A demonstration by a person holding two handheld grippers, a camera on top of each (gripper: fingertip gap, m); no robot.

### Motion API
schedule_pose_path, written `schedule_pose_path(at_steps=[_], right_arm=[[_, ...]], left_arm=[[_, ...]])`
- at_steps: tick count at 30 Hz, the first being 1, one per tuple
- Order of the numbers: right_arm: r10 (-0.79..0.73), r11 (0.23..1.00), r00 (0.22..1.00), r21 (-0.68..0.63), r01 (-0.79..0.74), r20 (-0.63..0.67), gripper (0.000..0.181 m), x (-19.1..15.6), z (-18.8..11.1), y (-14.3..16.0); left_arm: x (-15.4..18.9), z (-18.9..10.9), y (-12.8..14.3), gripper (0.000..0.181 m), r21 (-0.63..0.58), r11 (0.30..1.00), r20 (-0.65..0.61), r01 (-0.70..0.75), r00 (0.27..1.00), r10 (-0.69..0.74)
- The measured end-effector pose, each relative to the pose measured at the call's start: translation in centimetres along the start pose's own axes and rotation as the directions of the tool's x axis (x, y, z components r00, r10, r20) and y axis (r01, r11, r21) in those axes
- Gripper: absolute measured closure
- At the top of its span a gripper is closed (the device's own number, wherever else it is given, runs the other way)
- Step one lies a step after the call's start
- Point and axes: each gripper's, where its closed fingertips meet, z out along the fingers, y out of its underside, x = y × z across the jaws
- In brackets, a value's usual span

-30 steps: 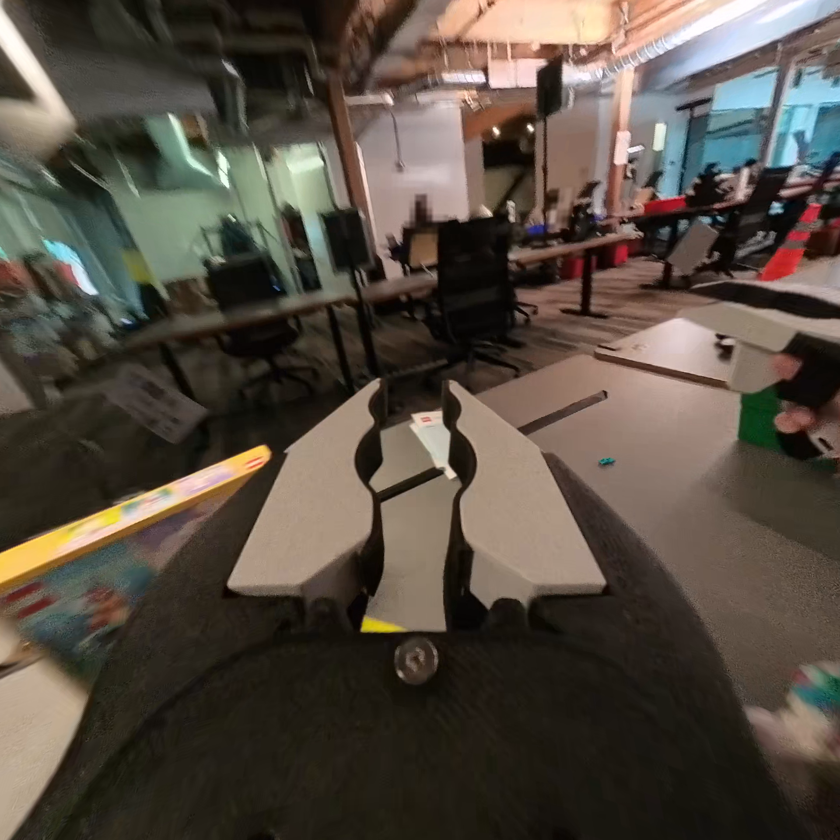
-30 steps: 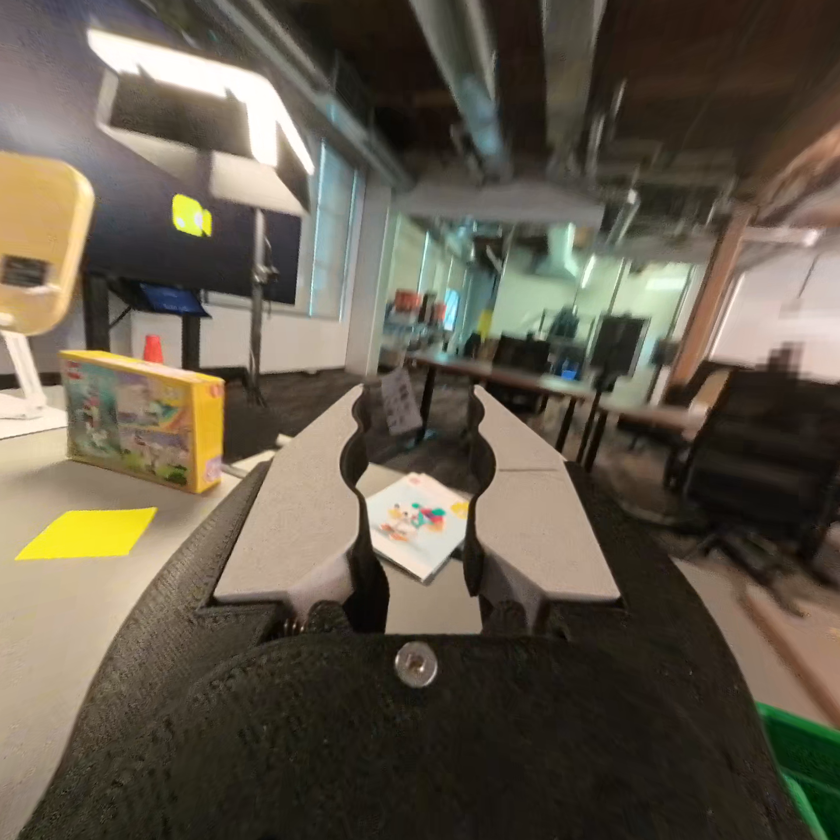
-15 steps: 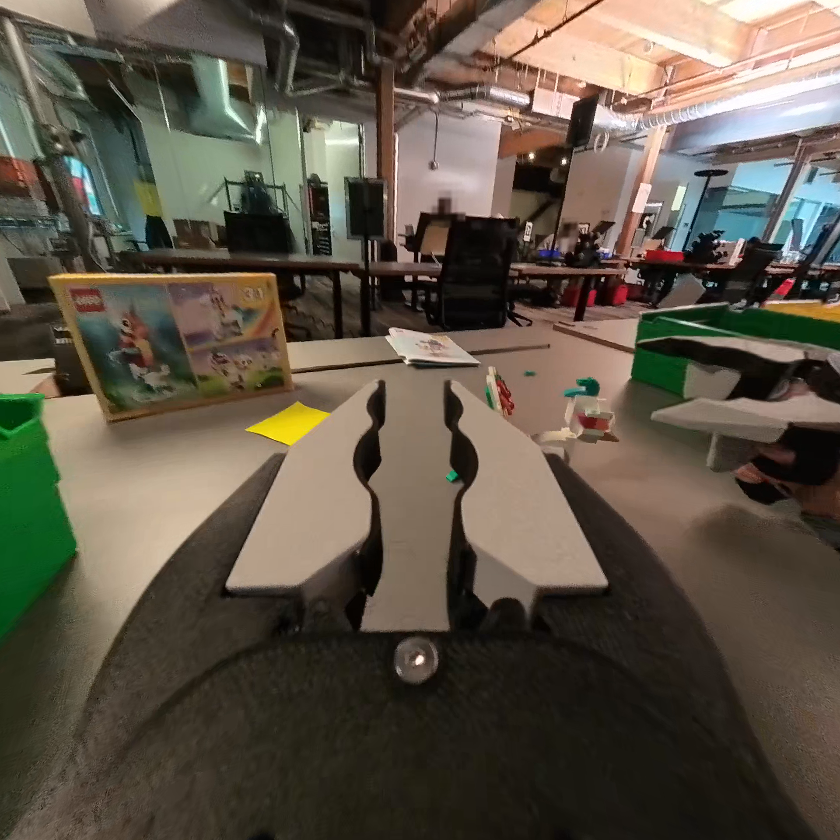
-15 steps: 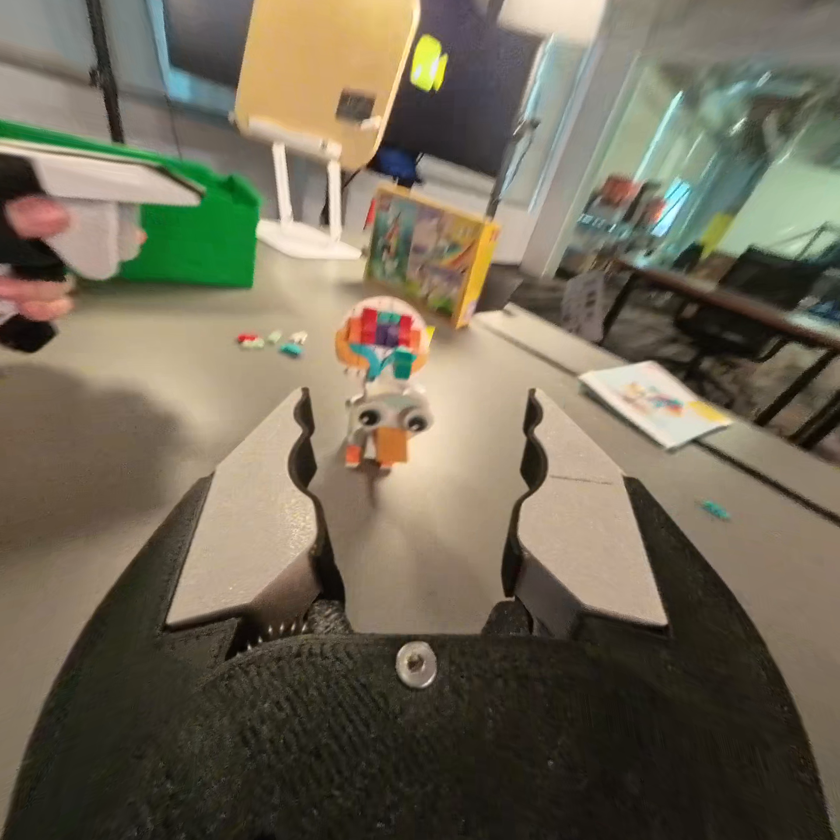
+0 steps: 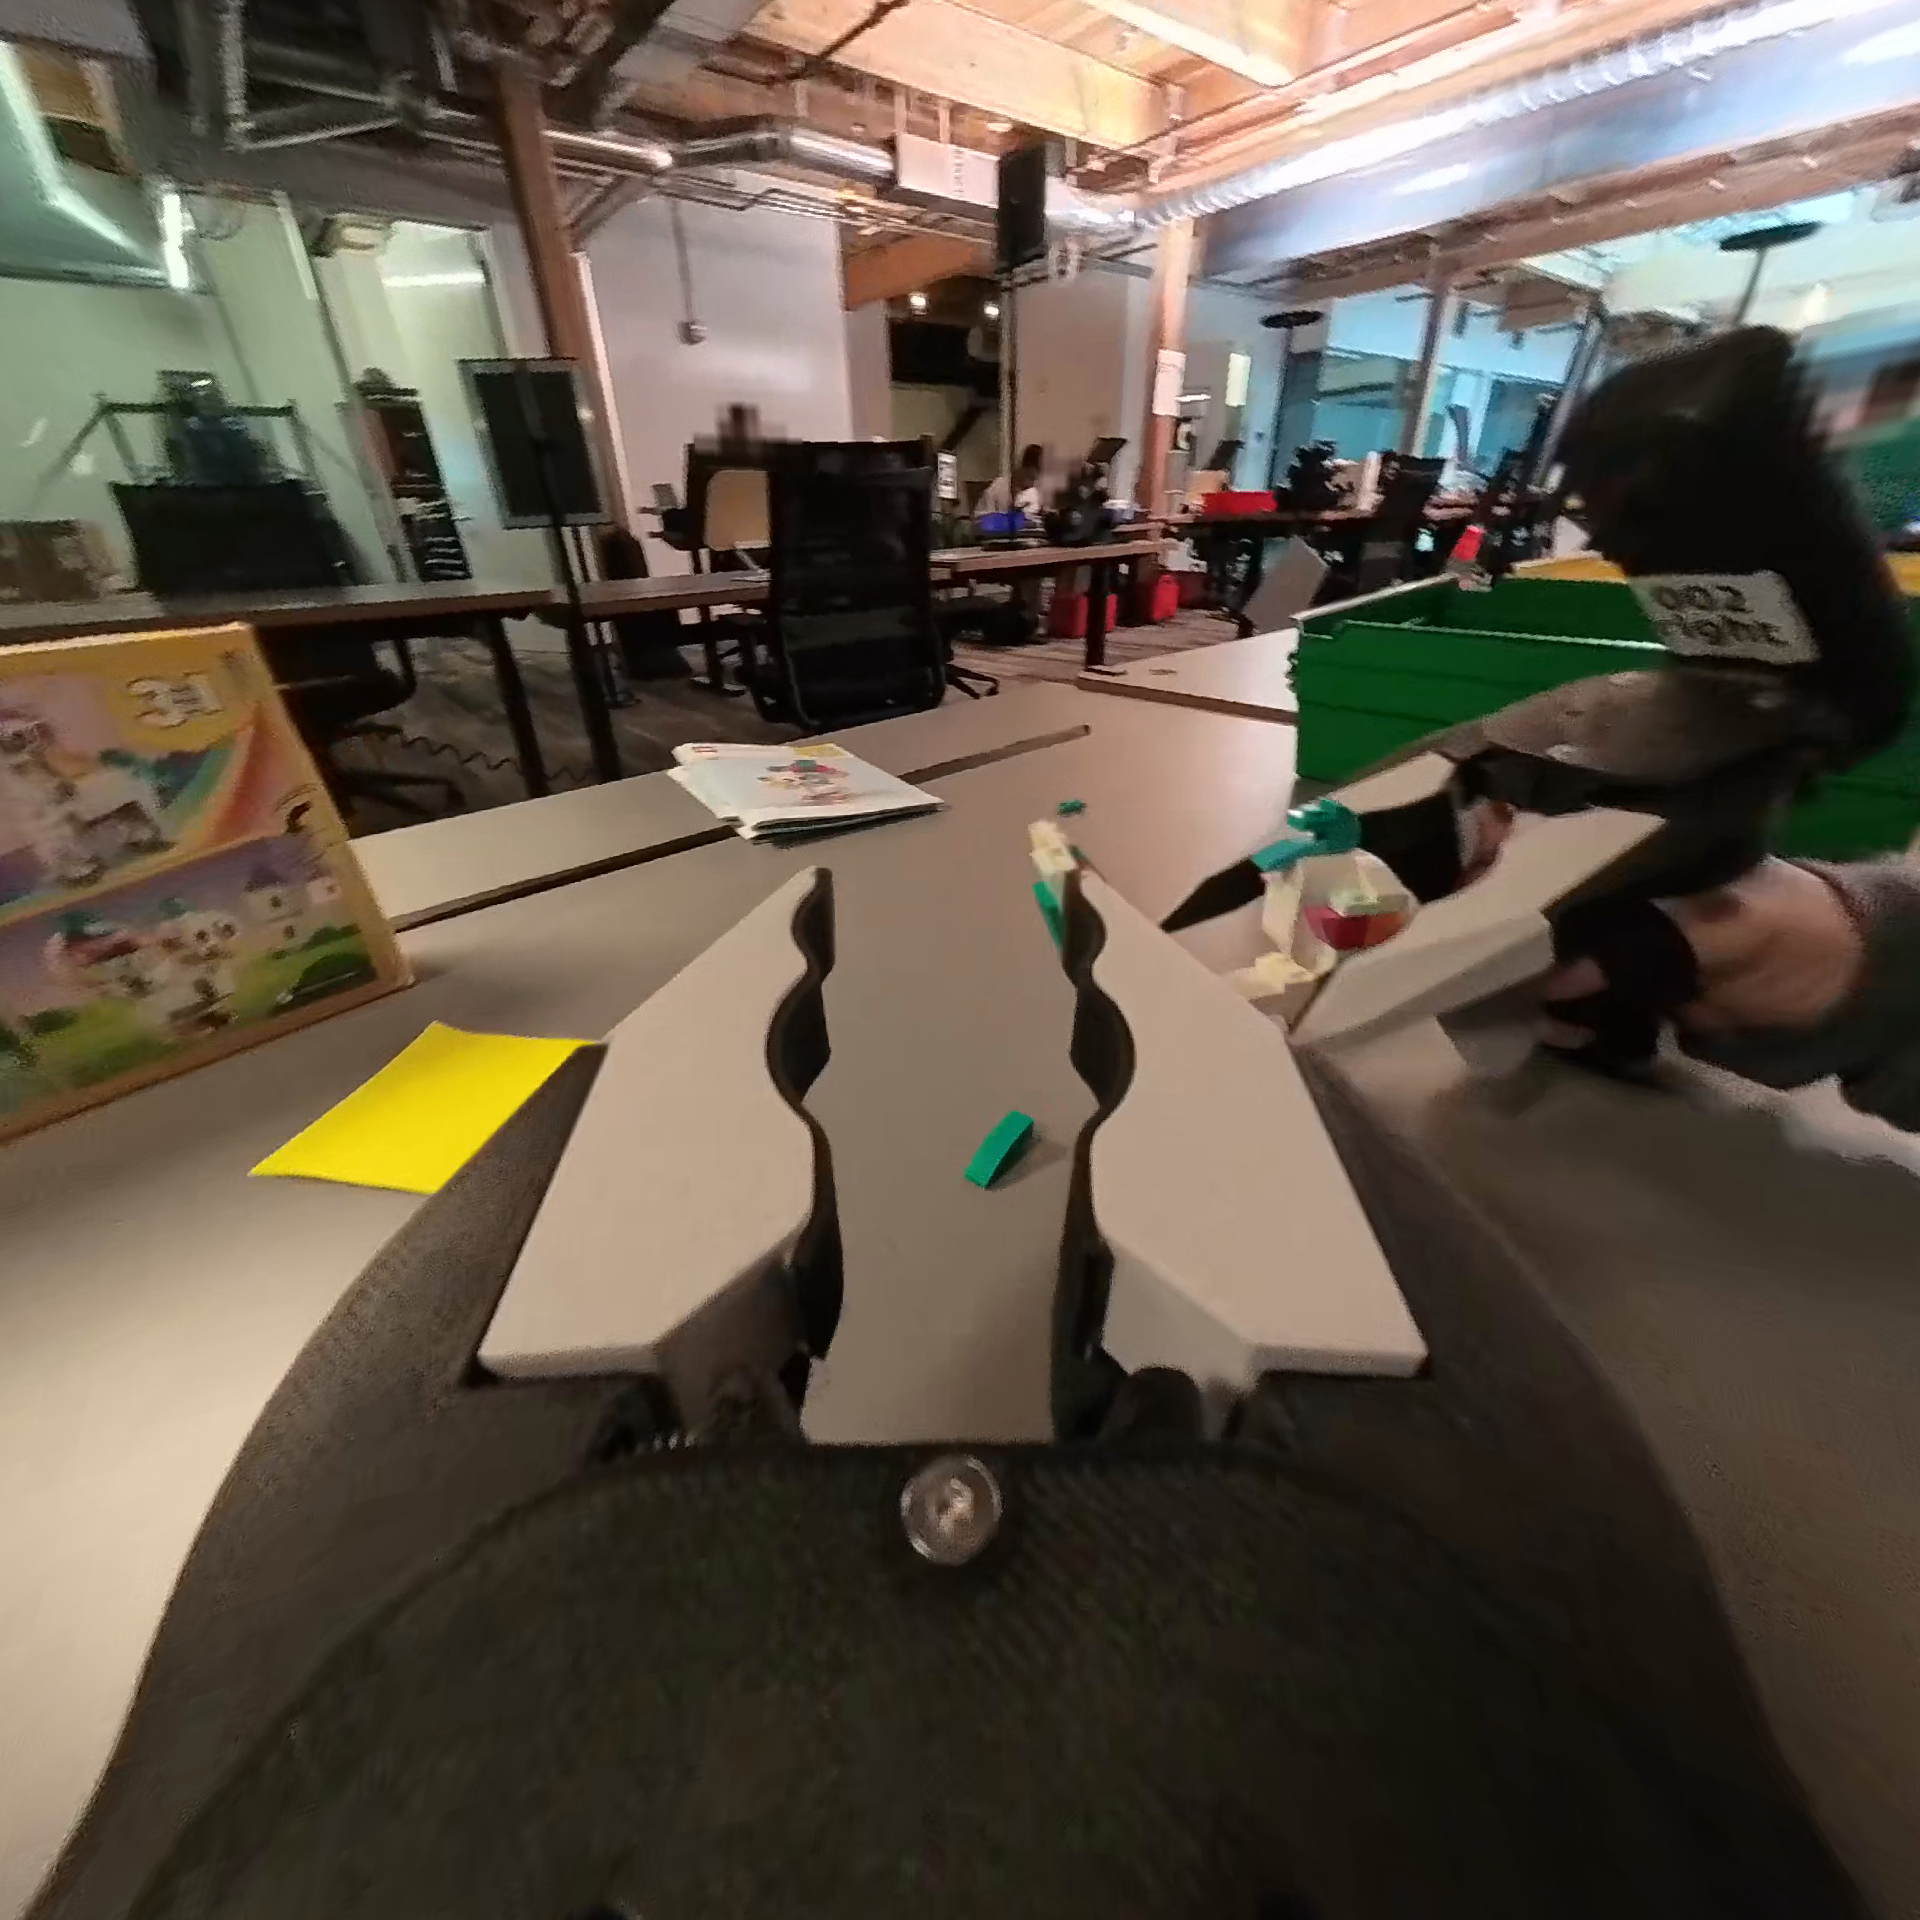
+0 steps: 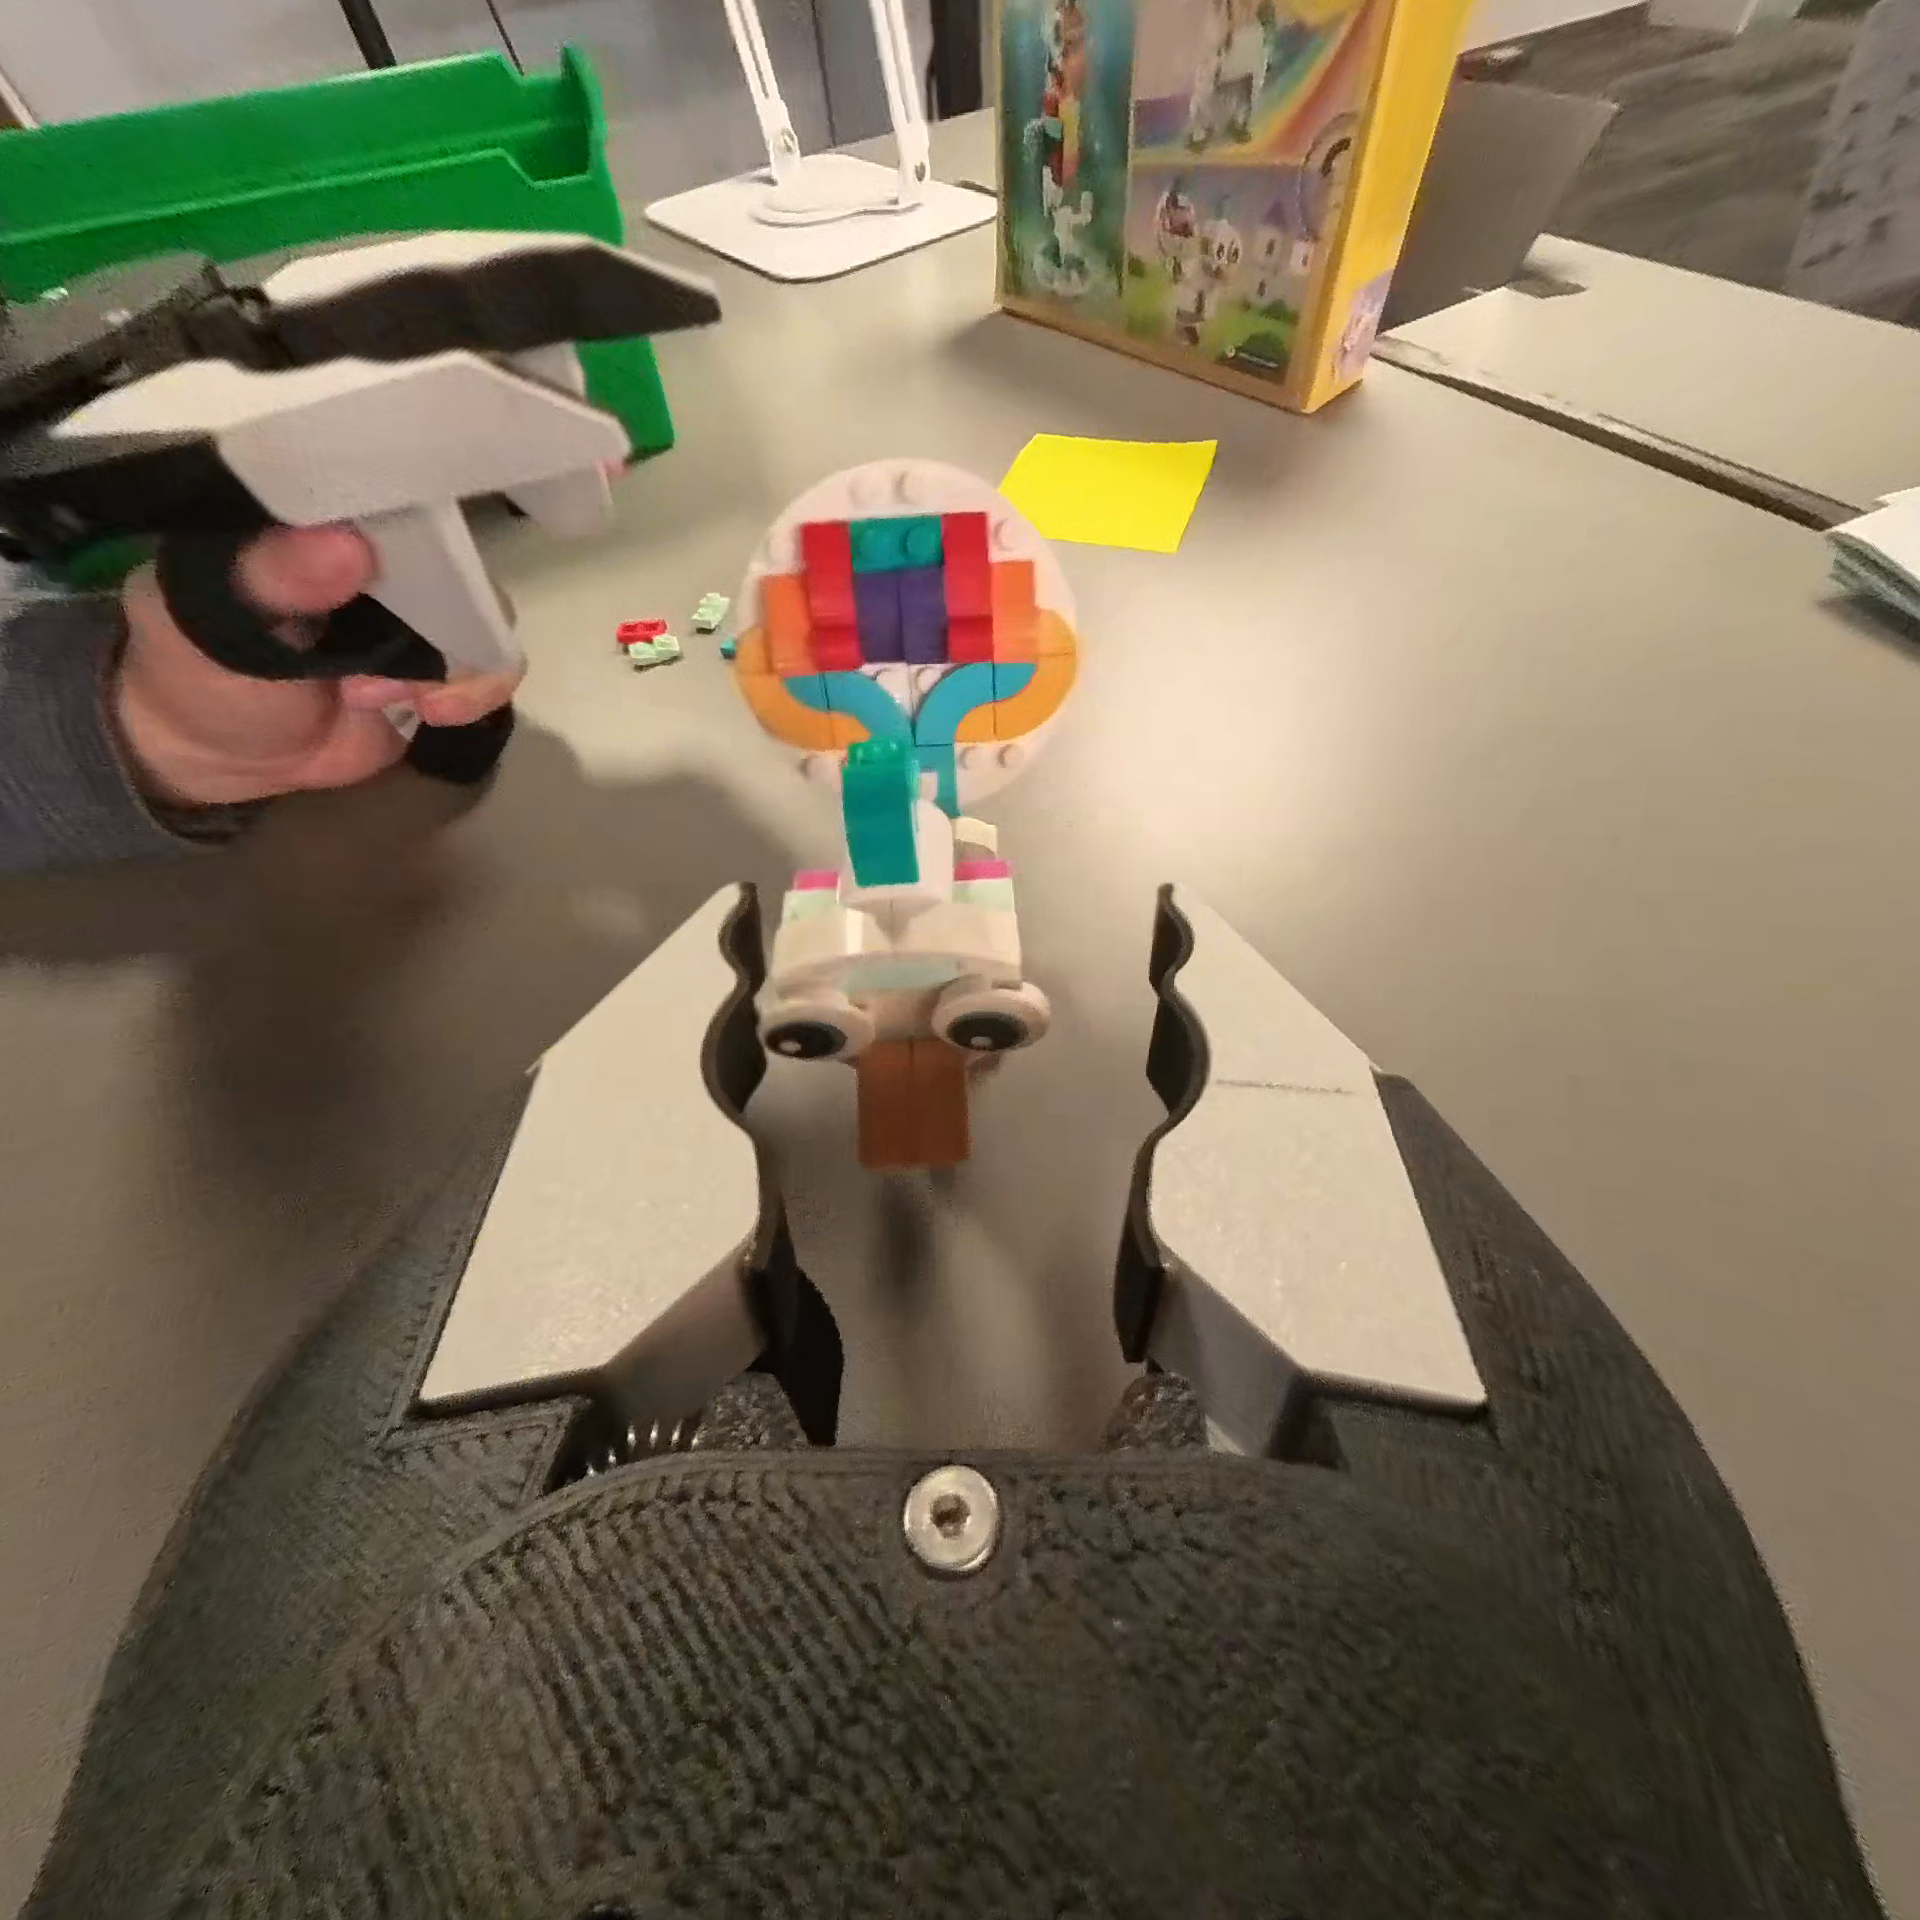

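While its jaws stood spread around the small white brick-built bird with a rainbow tail [image 6: 902,935], not gripping it, the right hand-held gripper [image 6: 951,997] hovered low over the grey counter [image 6: 1455,831]; the left hand-held gripper [image 5: 945,987], also spread, held nothing above a loose green brick [image 5: 1000,1147].

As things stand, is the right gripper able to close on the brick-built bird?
Probably yes. The right gripper is open, with the brick bird standing between its fingertips and nothing between them. The left gripper hovers off to the side, clear of it.
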Motion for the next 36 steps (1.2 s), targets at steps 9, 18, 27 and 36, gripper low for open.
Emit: schedule_pose_path(at_steps=[9,18,27,36], right_arm=[[0.035,0.999,0.99,0.017,-0.037,0.137,0.133,2.2,2.3,-1.5],[-0.107,0.99,0.994,0.086,0.11,-0.032,0.135,4.8,1.1,-2.3],[-0.185,0.983,0.98,0.001,0.185,0.073,0.121,3.2,0.9,-0.7],[-0.131,0.991,0.979,-0.005,0.133,0.155,0.105,2.7,0.3,-0.3]], left_arm=[[1.0,3.2,1.1,0.121,-0.067,0.997,-0.163,0.03,0.986,-0.041],[-0.3,6.5,2.2,0.118,-0.133,0.981,-0.031,0.142,0.989,-0.147],[1.5,7.7,4.6,0.127,-0.318,0.902,0.029,0.292,0.954,-0.299],[1.8,8.9,5.8,0.162,-0.369,0.914,0.076,0.168,0.986,-0.151]])
